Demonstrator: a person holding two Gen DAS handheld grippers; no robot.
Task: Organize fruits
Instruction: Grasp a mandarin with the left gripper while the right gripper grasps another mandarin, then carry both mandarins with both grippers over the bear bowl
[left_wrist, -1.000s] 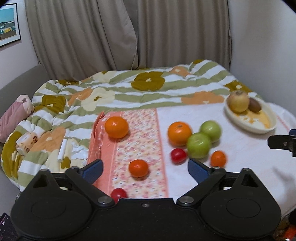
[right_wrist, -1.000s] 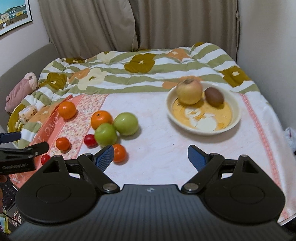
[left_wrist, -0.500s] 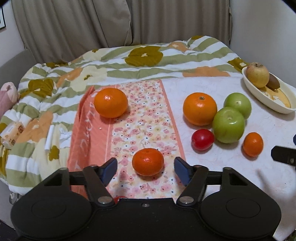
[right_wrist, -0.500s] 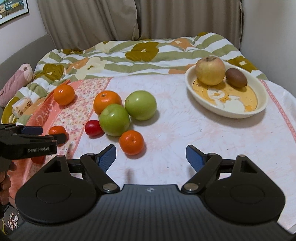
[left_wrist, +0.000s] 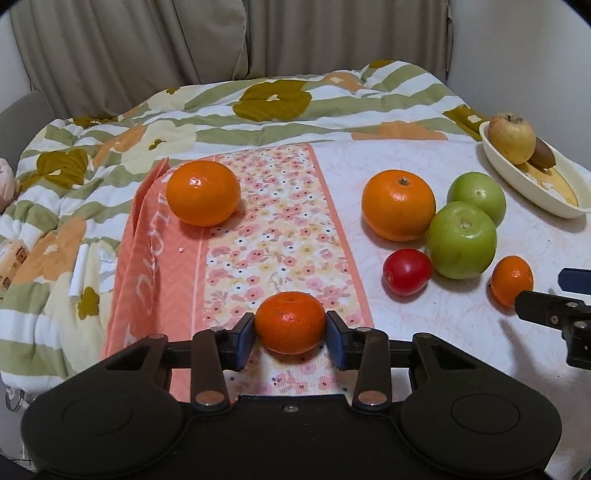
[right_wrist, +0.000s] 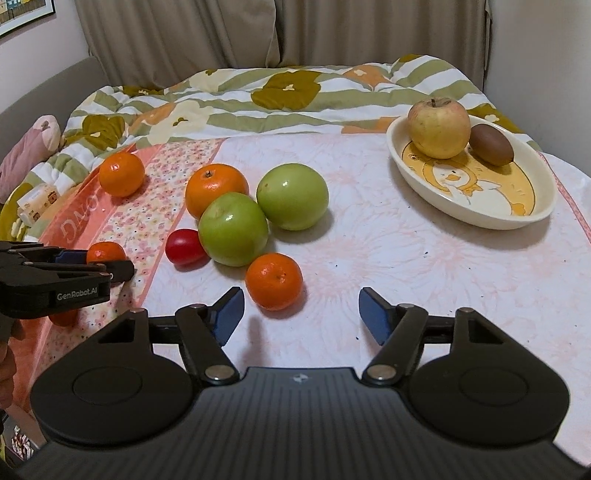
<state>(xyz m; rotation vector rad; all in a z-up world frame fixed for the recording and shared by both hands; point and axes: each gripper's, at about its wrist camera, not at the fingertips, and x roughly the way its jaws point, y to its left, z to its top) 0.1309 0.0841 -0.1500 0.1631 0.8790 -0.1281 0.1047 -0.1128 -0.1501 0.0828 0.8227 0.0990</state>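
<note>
We see the left gripper (left_wrist: 290, 336) closing its jaws on a small orange (left_wrist: 290, 322) that sits on the flowery cloth (left_wrist: 280, 236), and both blue pads look like they touch its sides. Our landmark is the front green apple (right_wrist: 233, 229). The right gripper (right_wrist: 301, 314) is just in front of it, jaws closing with nothing between them; another small orange (right_wrist: 274, 281) lies just ahead of its left pad, touching the front green apple. A red tomato (right_wrist: 184, 246) sits just left of that apple, a big orange (right_wrist: 216, 190) just behind it, and a 2nd green apple (right_wrist: 292, 196) to its right. Far right of it, a cream bowl (right_wrist: 532, 218) holds a yellow apple (right_wrist: 439, 127) and a kiwi (right_wrist: 491, 144). Far left, 1 more orange (right_wrist: 122, 174) rests near the striped blanket (right_wrist: 258, 99).
</note>
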